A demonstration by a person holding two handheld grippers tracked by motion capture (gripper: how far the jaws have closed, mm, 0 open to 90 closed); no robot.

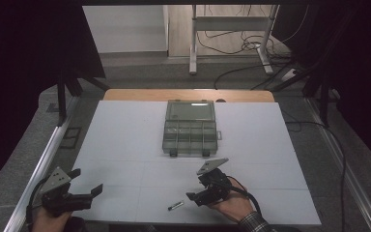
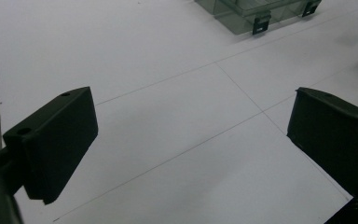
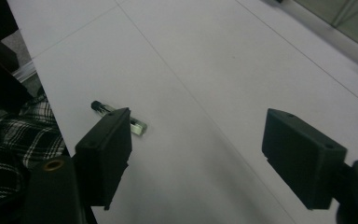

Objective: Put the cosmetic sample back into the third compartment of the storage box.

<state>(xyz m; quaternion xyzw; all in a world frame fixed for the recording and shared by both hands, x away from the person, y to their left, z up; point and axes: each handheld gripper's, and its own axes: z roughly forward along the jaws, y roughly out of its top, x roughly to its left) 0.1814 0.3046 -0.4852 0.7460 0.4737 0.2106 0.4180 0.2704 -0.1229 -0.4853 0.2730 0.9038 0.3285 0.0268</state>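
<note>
right tongs beside a small vial near the table's front edge

the small vial [image 1: 176, 205] lies flat on the table [image 1: 125, 145] near its front edge, just beside the right tongs [image 1: 192, 197], whose jaws stand apart with nothing between them. the left tongs [image 1: 86, 180] are wide apart at the front left corner. a clear compartment box [image 1: 191, 128] sits open toward the back.

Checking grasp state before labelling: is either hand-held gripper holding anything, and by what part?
Nothing is held. The right hand-held gripper stands open beside the small vial on the table, one jaw overlapping it. The left hand-held gripper is open over bare table.
</note>
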